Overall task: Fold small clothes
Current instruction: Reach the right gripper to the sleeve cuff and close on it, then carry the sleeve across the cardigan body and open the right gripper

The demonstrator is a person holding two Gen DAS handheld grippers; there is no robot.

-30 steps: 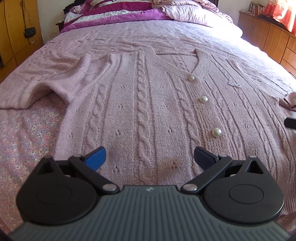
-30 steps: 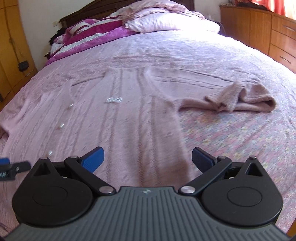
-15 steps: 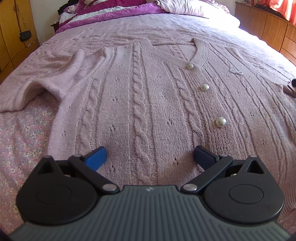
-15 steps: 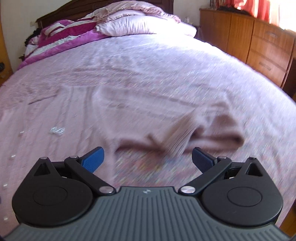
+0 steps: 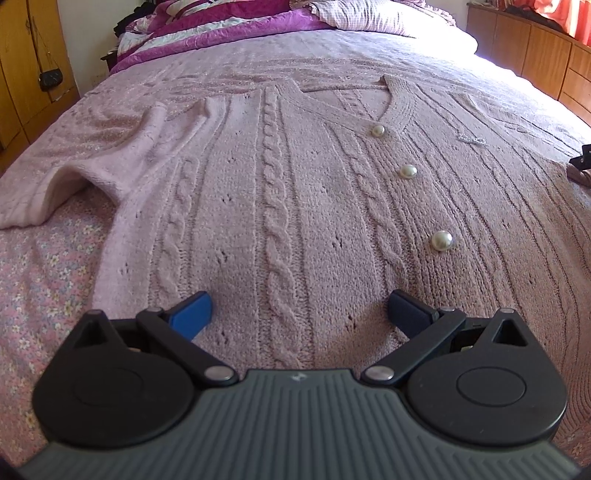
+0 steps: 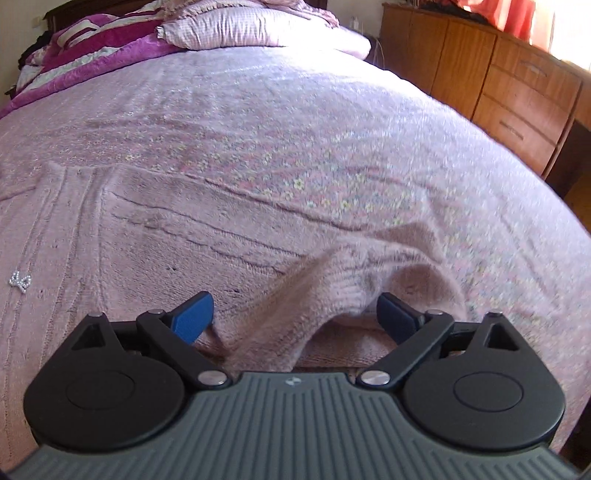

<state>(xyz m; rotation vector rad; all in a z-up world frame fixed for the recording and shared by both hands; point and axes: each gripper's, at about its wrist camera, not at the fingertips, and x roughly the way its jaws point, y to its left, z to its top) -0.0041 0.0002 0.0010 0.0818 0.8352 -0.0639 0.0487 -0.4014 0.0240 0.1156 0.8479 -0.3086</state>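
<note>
A pink cable-knit cardigan (image 5: 273,192) with pearl buttons (image 5: 441,240) lies flat, front up, on the bed. Its left sleeve (image 5: 92,173) bunches at the left. My left gripper (image 5: 300,308) is open low over the cardigan's lower front, empty. In the right wrist view the cardigan's body (image 6: 147,236) spreads left and its right sleeve (image 6: 332,284) is rumpled. My right gripper (image 6: 294,310) is open with the sleeve's cuff end lying between the jaws. The tip of the right gripper shows at the right edge of the left wrist view (image 5: 583,158).
The pink floral bedspread (image 6: 332,147) covers the bed. Pillows and a purple quilt (image 5: 229,22) lie at the head. Wooden drawers (image 6: 509,81) stand along the right side, a wooden wardrobe (image 5: 26,70) on the left.
My right gripper swung right from the cardigan's body and came down onto the right sleeve. My left gripper moved forward and lower over the front. Both stayed open.
</note>
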